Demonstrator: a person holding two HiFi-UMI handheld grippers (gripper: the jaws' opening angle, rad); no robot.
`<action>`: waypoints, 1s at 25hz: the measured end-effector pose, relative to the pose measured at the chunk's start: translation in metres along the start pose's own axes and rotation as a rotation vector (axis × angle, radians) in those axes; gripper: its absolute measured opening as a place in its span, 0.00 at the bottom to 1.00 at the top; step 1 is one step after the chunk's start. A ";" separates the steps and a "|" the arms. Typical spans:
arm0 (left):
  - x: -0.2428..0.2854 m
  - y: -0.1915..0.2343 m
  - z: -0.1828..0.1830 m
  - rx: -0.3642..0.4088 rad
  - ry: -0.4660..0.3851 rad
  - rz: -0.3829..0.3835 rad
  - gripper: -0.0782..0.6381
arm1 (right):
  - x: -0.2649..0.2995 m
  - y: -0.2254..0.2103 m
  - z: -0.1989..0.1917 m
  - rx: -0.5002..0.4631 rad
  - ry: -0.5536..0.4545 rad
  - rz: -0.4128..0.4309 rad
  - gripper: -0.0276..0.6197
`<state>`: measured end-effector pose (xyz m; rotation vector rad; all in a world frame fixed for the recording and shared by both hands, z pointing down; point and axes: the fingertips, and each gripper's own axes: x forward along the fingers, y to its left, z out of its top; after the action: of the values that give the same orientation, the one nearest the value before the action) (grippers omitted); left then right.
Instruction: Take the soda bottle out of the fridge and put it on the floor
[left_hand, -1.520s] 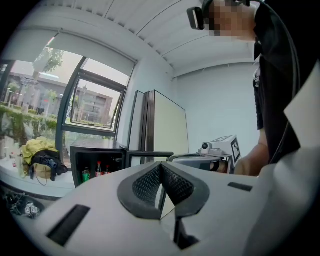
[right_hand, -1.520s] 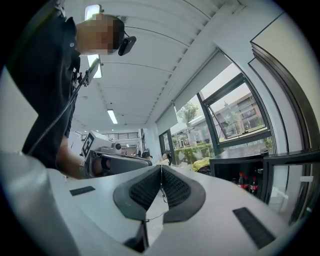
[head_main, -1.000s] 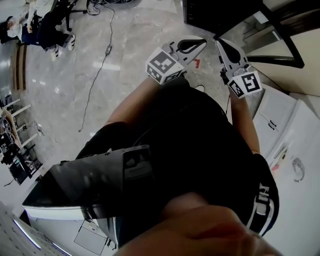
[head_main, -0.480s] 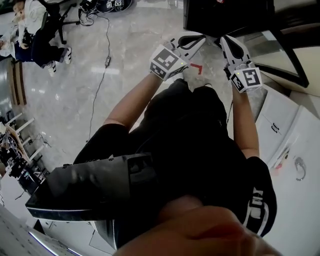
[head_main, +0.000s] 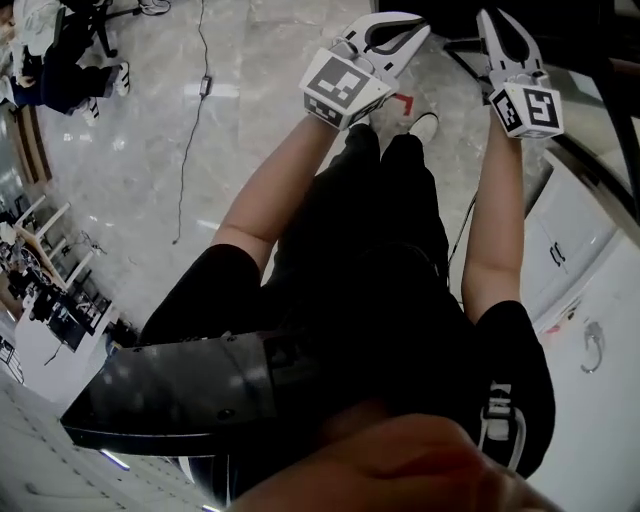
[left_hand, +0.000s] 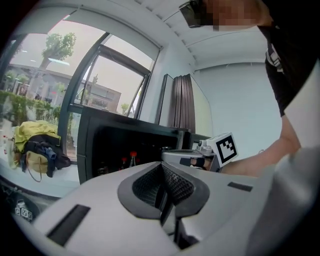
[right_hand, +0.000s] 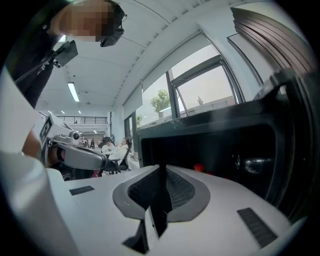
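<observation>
Head view: grey marble floor (head_main: 250, 150) fills the left side, thin cable (head_main: 193, 150) lying across it. Black fridge (left_hand: 112, 145) w/ dark front stands just ahead of both grippers; also seen in right gripper view (right_hand: 230, 145). Person in black top (head_main: 370, 280), both bare forearms stretched fwd, approx parallel.

L gripper (head_main: 418, 28): left gripper view shows jaws shut, pads (left_hand: 172, 182) meeting, nothing btwn them. Not touching fridge.

R gripper (head_main: 492, 18): right gripper view shows jaws shut too, pads (right_hand: 175, 187) together, empty. Just beside L gripper, clear of fridge.

Red-capped bottles (left_hand: 132, 158) stand upright inside fridge, low in the dark interior; one red cap (right_hand: 198, 168) shows in right gripper view. Cannot tell which one is the soda bottle. No bottle on floor.
</observation>
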<state>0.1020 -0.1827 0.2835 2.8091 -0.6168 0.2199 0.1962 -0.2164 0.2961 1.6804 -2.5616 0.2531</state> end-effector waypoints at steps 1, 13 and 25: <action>0.008 0.007 -0.011 0.001 0.002 0.014 0.11 | 0.007 -0.008 -0.011 0.002 -0.004 -0.011 0.07; 0.089 0.058 -0.096 0.057 -0.058 0.073 0.11 | 0.061 -0.061 -0.099 -0.014 -0.061 -0.044 0.33; 0.115 0.092 -0.088 0.055 -0.088 0.080 0.11 | 0.118 -0.107 -0.095 -0.069 -0.060 -0.068 0.52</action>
<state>0.1583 -0.2836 0.4101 2.8623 -0.7549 0.1303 0.2435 -0.3481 0.4179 1.7721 -2.5175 0.1111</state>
